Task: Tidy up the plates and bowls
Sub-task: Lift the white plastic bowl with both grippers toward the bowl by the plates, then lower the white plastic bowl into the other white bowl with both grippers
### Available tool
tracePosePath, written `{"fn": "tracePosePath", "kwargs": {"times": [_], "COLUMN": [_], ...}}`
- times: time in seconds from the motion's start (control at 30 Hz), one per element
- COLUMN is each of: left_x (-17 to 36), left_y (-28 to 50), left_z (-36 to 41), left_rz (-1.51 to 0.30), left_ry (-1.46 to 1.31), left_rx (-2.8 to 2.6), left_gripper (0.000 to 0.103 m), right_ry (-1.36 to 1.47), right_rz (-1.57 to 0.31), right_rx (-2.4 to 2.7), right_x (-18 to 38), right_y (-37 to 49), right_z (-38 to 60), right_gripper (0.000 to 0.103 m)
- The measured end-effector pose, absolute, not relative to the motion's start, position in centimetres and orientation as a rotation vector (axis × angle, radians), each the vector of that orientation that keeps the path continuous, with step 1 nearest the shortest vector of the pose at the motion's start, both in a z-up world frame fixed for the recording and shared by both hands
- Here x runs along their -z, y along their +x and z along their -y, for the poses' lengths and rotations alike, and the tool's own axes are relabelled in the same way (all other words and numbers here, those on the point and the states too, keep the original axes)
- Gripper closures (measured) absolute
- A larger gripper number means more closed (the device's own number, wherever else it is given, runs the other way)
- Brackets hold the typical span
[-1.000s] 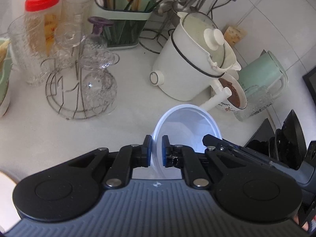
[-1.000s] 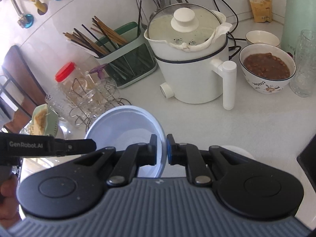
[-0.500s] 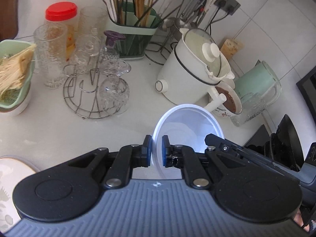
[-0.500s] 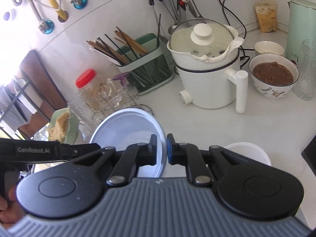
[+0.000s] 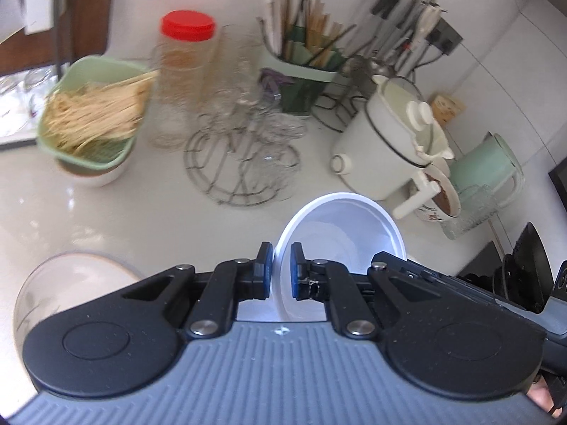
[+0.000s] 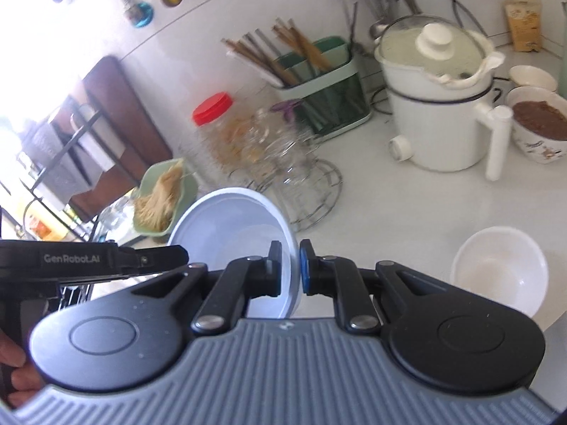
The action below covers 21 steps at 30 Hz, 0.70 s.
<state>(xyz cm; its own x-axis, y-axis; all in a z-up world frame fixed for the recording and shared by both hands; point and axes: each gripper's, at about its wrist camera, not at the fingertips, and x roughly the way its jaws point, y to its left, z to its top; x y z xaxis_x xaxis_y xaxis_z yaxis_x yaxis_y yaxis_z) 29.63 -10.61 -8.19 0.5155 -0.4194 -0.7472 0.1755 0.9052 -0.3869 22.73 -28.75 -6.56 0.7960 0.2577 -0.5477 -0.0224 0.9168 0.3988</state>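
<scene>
A white plastic bowl (image 5: pixel 340 226) hangs tilted above the counter, held from both sides. My left gripper (image 5: pixel 281 262) is shut on its left rim. My right gripper (image 6: pixel 290 265) is shut on the opposite rim of the same bowl (image 6: pixel 230 226). In the right wrist view the left gripper's black body reaches the bowl's far side. A second white bowl (image 6: pixel 499 272) stands empty on the counter at the lower right. A pale plate (image 5: pixel 71 283) lies at the lower left. A patterned bowl of brown food (image 6: pixel 538 124) sits beside the pot.
Behind the bowl stand a wire rack of glasses (image 5: pixel 244 163), a red-lidded jar (image 5: pixel 184 71), a green chopstick holder (image 5: pixel 304 71), a white electric pot (image 5: pixel 382 152) and a green kettle (image 5: pixel 489 163). A green basket of noodles (image 5: pixel 92 113) rests on a bowl at the left.
Both grippers have carried the bowl back and leftward over the counter, slightly higher. The noodle basket and plate have entered the left view, the empty white bowl the right view.
</scene>
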Motion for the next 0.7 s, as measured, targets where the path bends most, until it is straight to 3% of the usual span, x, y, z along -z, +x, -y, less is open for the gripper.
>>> {"fn": "tracePosePath", "kwargs": {"times": [0.7], "left_x": [15.8], "left_y": [28.5], "left_z": [8.3], "left_rz": [-1.155], "left_ry": [-0.164], "left_rx": [0.243], "left_gripper": [0.093], "right_ry": [0.364], "right_rz": [-0.834], "right_rx": [-0.185], "right_x": [13.1], "right_y": [23.8], "right_z": [24.1], "right_gripper": [0.088]}}
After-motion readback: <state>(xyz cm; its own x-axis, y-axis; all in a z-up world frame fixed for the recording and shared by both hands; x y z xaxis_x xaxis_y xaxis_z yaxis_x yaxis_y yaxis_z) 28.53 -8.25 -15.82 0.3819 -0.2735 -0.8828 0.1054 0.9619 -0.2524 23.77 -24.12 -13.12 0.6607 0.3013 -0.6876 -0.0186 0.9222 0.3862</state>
